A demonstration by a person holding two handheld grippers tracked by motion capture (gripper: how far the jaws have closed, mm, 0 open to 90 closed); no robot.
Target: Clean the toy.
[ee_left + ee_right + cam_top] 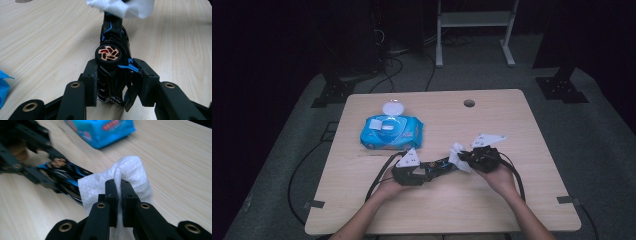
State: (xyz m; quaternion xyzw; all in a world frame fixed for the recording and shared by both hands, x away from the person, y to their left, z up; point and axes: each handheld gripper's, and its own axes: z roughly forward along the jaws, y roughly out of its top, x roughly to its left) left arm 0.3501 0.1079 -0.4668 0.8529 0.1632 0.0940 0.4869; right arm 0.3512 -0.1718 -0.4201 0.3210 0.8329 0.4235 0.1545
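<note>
A black toy car with blue trim and a copper-spoked wheel lies on its side between the jaws of my left gripper, which is shut on its rear end. In the high view the toy car runs rightward from the left gripper toward the right one. My right gripper is shut on a white wet wipe, pinched tight between the pads. The wipe rests against the car's far end, and the same wipe hangs over the car's nose in the left gripper view.
A blue pack of wet wipes with its white lid flipped open lies on the wooden table behind the left hand. A round cable hole sits near the far edge. Cables trail from both grippers off the front.
</note>
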